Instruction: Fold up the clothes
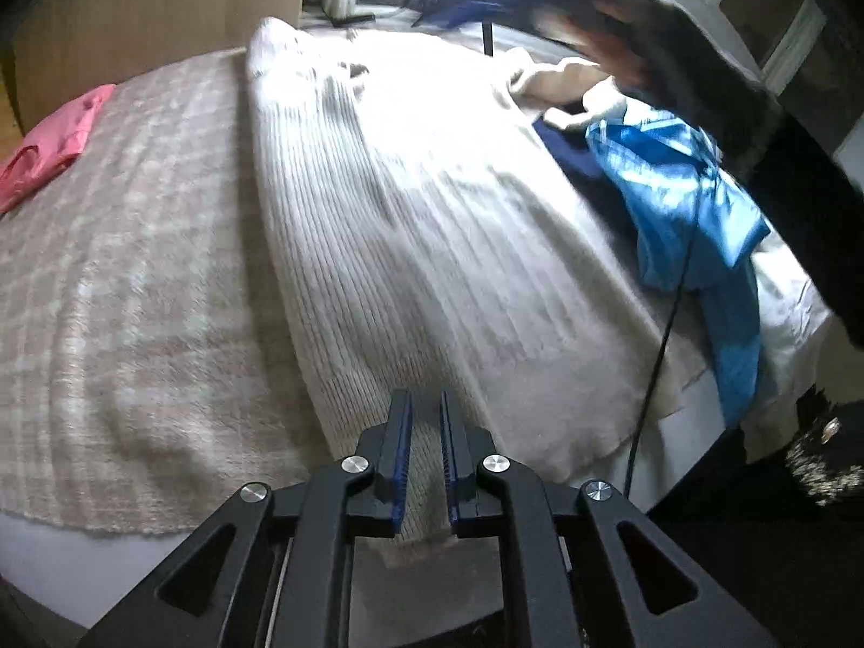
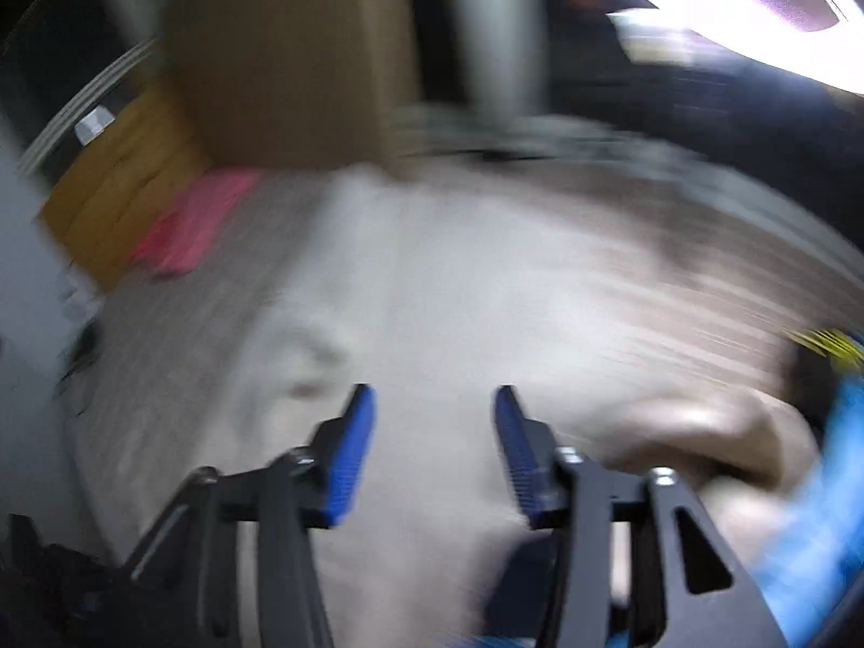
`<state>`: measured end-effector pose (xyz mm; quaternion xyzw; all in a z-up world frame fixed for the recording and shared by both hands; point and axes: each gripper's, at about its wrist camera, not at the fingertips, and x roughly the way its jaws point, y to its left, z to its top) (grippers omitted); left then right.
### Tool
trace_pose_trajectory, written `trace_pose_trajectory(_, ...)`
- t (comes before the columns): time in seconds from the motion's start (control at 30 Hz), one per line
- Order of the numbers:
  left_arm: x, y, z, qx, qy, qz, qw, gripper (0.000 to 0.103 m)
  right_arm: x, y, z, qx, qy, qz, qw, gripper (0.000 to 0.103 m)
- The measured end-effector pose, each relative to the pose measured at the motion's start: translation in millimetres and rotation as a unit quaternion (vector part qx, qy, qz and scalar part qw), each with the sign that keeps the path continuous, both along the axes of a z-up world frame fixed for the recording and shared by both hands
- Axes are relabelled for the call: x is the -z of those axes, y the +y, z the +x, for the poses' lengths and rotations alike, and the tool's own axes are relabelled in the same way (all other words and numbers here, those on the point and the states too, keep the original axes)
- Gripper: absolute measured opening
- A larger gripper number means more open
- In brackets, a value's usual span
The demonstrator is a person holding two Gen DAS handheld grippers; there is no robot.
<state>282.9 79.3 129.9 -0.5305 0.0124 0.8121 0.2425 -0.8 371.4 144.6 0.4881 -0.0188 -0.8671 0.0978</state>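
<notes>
A cream ribbed knit garment (image 1: pixel 399 227) lies spread lengthwise on the bed, its far end near the wall. My left gripper (image 1: pixel 426 405) is shut on the garment's near hem, with the fabric pinched between the blue pads. In the right wrist view, which is heavily blurred, the same pale garment (image 2: pixel 432 297) fills the middle. My right gripper (image 2: pixel 432 405) is open above it with nothing between its fingers.
A beige checked blanket (image 1: pixel 124 281) covers the bed. A folded pink garment (image 1: pixel 48 146) lies at the far left, also pink in the right wrist view (image 2: pixel 200 221). A blue garment (image 1: pixel 696 216), a cream cloth (image 1: pixel 561 86) and a black cable (image 1: pixel 659 345) lie to the right. A cardboard box (image 2: pixel 291 54) stands behind.
</notes>
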Motion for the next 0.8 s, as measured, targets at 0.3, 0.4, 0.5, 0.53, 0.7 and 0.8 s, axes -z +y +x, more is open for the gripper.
trace_pose_trajectory(0.3,-3,16,-26,-0.033,-0.022,0.069,0.9968,0.014,30,107,30,0.126,-0.049,-0.014,0.991,0.051)
trace_pose_trajectory(0.4,-9,28,-32,-0.03,-0.02,0.076,0.9965,0.014,46,98,12,0.109,-0.061,-0.007,0.992,0.051)
trace_pose_trajectory(0.5,-17,34,-30,-0.02,-0.014,0.075,0.9969,0.014,46,94,3,0.096,-0.057,0.029,0.993,0.036)
trace_pose_trajectory(0.53,-19,35,-29,-0.016,-0.012,0.073,0.9971,0.014,44,94,2,0.094,-0.056,0.038,0.993,0.003)
trace_pose_trajectory(0.7,-24,19,-25,-0.013,-0.005,0.073,0.9972,0.014,-30,99,18,0.107,0.037,0.092,0.989,0.005)
trace_pose_trajectory(0.8,-25,3,-24,-0.02,-0.003,0.086,0.996,0.014,-89,68,45,0.056,0.091,0.114,0.988,0.005)
